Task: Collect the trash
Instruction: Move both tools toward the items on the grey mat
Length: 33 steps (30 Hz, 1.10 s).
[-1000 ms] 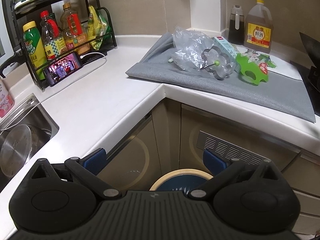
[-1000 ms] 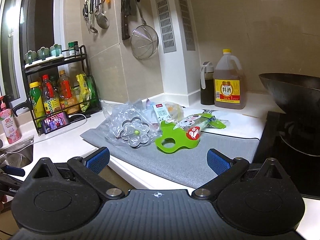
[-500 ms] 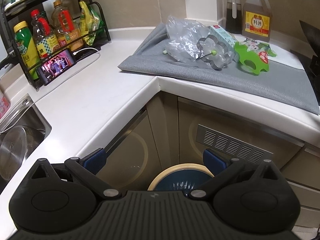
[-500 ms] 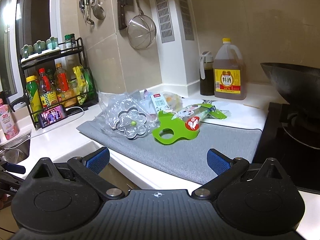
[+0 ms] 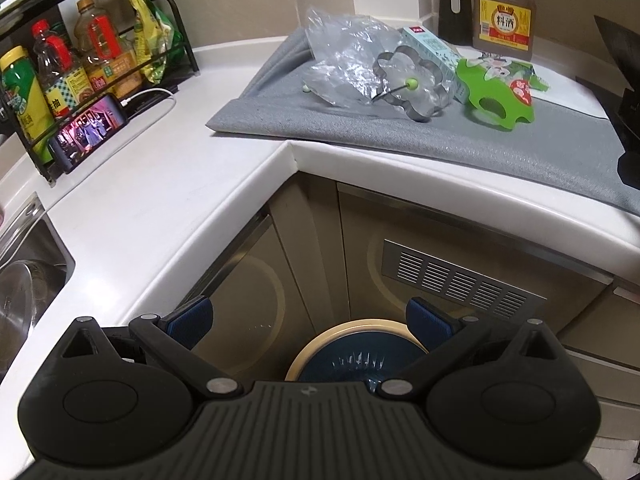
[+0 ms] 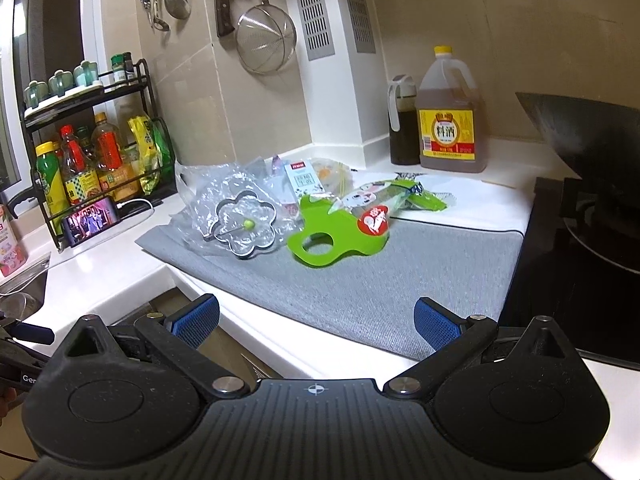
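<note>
Trash lies on a grey mat [image 5: 480, 148] [image 6: 400, 280] on the counter: a crumpled clear plastic bag [image 5: 344, 68] [image 6: 200, 204], a small white carton [image 5: 432, 48] [image 6: 304, 180] and a green snack wrapper [image 5: 516, 76] [image 6: 384, 204]. A metal flower-shaped ring mould [image 5: 408, 84] [image 6: 244, 228] and a green plastic holder [image 5: 496, 104] [image 6: 336, 240] lie among them. My left gripper [image 5: 312, 320] is open and empty above a blue bin with a beige rim [image 5: 344, 332] on the floor. My right gripper [image 6: 316, 316] is open and empty in front of the mat.
A black rack [image 5: 80, 64] with bottles and a phone [image 5: 88, 132] stands at the left. A sink [image 5: 24, 280] is at the far left. An oil jug [image 6: 450, 120], a dark bottle [image 6: 402, 128] and a wok [image 6: 580, 132] on the stove are at the right.
The left gripper has tilted down and moved in over the bin. The right gripper has moved a little closer to the mat. Both stay open.
</note>
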Each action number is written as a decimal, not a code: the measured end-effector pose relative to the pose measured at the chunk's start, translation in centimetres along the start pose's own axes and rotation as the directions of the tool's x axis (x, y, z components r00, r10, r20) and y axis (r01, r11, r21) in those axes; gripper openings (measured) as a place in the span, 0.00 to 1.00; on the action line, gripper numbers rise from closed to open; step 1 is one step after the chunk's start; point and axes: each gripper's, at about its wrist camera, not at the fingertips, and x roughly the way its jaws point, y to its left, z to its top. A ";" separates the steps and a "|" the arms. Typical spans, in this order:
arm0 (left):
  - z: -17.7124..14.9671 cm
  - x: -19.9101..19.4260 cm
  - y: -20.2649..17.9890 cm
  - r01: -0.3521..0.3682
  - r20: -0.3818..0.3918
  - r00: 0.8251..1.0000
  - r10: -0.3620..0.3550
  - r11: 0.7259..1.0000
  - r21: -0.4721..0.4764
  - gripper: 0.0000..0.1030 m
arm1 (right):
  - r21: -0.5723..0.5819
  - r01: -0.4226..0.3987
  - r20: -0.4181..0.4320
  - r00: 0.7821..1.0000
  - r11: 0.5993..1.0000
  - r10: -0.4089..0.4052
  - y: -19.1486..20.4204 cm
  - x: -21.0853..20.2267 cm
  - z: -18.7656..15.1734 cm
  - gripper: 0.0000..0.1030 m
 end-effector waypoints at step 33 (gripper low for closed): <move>5.6 2.2 1.9 -0.036 0.090 0.995 0.046 0.994 -0.107 1.00 | 0.249 0.176 0.043 0.980 0.952 -0.192 -5.8 16.3 7.7 1.00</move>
